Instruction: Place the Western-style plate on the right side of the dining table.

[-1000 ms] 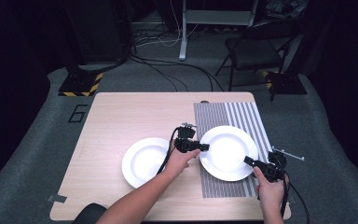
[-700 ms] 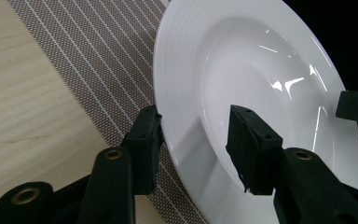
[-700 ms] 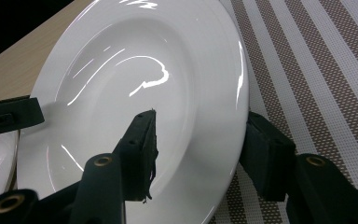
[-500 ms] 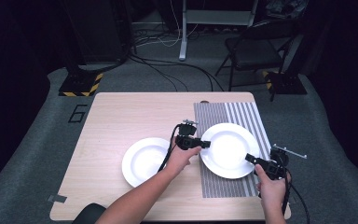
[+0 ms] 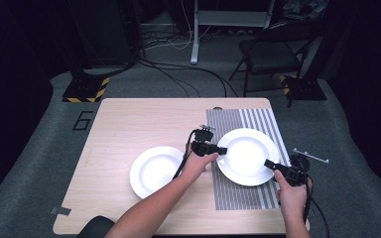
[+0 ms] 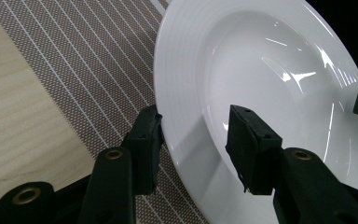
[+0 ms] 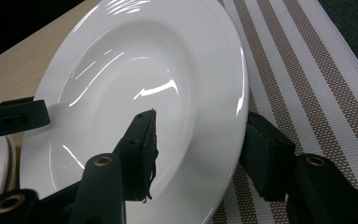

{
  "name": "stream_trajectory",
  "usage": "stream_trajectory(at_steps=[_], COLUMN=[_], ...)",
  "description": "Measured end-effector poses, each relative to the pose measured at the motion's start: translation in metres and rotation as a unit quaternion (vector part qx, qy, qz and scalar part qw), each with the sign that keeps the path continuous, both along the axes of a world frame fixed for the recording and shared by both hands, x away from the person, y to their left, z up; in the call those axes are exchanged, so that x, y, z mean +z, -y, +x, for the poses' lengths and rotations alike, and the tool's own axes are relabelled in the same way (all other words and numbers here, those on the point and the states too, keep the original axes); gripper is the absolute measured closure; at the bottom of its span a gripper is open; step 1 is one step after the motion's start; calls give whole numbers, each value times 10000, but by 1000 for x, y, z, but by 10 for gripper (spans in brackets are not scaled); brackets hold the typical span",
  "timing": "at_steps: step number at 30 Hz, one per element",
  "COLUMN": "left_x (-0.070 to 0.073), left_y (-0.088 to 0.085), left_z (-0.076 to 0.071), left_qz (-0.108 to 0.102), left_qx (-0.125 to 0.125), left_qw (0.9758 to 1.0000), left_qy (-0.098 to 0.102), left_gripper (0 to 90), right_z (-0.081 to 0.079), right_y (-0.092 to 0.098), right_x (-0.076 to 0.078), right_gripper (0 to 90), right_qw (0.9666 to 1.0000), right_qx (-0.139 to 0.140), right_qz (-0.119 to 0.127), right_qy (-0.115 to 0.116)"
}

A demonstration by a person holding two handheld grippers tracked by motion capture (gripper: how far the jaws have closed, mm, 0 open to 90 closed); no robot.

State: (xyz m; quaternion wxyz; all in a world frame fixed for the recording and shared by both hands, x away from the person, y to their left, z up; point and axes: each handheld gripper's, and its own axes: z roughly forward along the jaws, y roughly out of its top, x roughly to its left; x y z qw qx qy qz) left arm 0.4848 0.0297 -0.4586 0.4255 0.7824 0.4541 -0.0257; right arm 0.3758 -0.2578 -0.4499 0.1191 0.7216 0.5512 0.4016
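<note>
Now you have both grippers straddling opposite rims of the white plate [image 5: 248, 156] on the striped placemat [image 5: 238, 196]: left gripper [image 5: 222, 150] and right gripper [image 5: 268, 163] look clamped. Next, lift evenly, keeping it level.

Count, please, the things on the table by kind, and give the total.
White plates: 2, one on the striped mat, one on the bare wood.
Striped mats: 1.
Grippers: 2, the left gripper and the right gripper, each with its jaws around the rim of the plate on the mat.
Total: 5
</note>
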Motion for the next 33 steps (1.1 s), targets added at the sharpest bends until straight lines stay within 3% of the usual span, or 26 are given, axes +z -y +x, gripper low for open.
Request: stream_trajectory(at_steps=[4, 7, 14, 25, 31, 33], left_x=[-3, -4, -11, -19, -25, -26], left_y=[3, 5, 9, 17, 22, 24], left_z=[2, 5, 7, 15, 17, 18], left_qz=[38, 67, 63, 122, 210, 339], left_qx=[64, 81, 87, 94, 69, 49], left_qw=[10000, 9999, 9999, 9998, 9997, 9994], left_qy=[1, -8, -71, -147, -99, -52], left_gripper=[565, 566, 566, 574, 574, 579], right_z=[5, 7, 10, 16, 22, 24], right_y=[2, 3, 7, 13, 16, 17], right_x=[-8, -13, -22, -27, -30, -32], right_gripper=[480, 480, 481, 487, 491, 492], right_qw=[9999, 9997, 9995, 9994, 9994, 9993], right_qx=[-6, -44, -78, -133, -158, -153], right_qz=[15, 159, 155, 83, -37, -75], right_qy=[-108, -199, -247, -301, -308, -330])
